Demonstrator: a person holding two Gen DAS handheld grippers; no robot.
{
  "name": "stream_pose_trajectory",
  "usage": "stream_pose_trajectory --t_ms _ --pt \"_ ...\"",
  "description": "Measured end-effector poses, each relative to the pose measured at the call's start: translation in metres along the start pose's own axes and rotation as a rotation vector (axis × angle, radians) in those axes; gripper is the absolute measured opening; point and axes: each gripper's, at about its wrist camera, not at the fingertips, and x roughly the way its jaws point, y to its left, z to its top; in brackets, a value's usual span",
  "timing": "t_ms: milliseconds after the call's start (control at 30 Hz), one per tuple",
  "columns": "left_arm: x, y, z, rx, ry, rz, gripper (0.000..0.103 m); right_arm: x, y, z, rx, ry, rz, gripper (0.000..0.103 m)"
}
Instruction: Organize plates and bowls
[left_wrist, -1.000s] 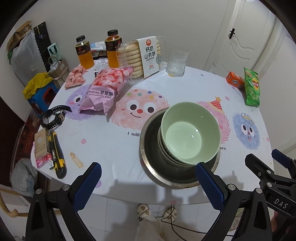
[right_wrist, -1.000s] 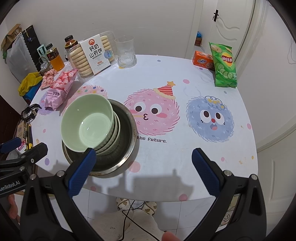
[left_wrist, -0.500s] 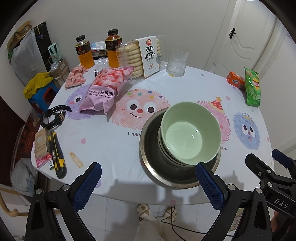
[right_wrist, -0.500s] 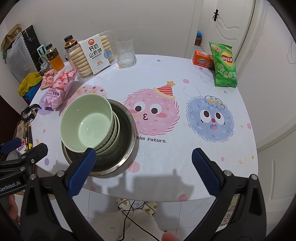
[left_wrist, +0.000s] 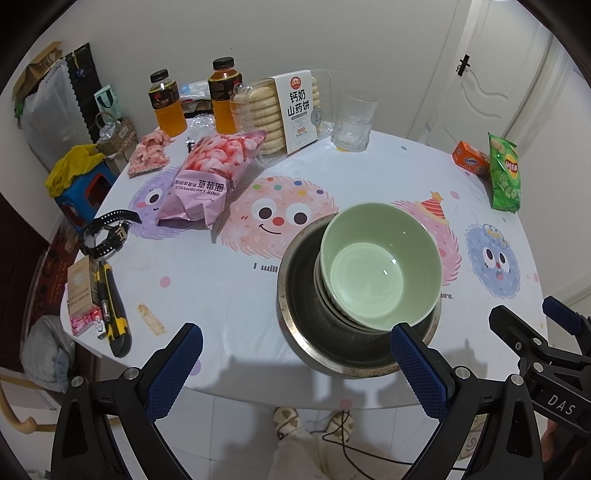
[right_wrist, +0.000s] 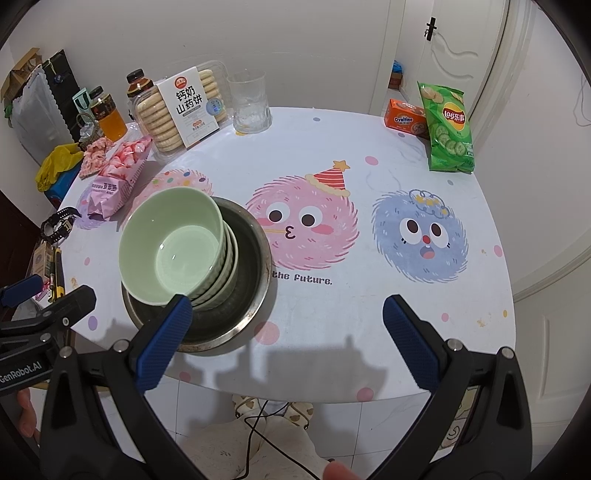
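Observation:
A stack of pale green bowls (left_wrist: 380, 266) sits inside a wide steel basin (left_wrist: 306, 332) near the table's front edge. It also shows in the right wrist view, bowls (right_wrist: 173, 243) in basin (right_wrist: 251, 295). My left gripper (left_wrist: 295, 369) is open and empty, held off the front edge, its right finger just in front of the basin. My right gripper (right_wrist: 284, 332) is open and empty, to the right of the basin, its left finger in front of the bowls. Each gripper shows at the edge of the other's view.
On the round cartoon-print table (right_wrist: 332, 155): a pink snack bag (left_wrist: 207, 177), biscuit box (left_wrist: 291, 110), two juice bottles (left_wrist: 166, 103), glass (left_wrist: 352, 122), chips bag (right_wrist: 447, 129), orange box (right_wrist: 404, 120). A watch (left_wrist: 107, 232) and a utility knife (left_wrist: 114, 317) lie at the left edge.

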Motion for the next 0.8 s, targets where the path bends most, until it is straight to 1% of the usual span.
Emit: stream_pose_trajectory --t_ms 800 --pt "0.0065 0.0034 0.0011 0.015 0.012 0.002 0.103 0.0010 -0.0005 0.0003 0.004 0.003 -0.001 0.103"
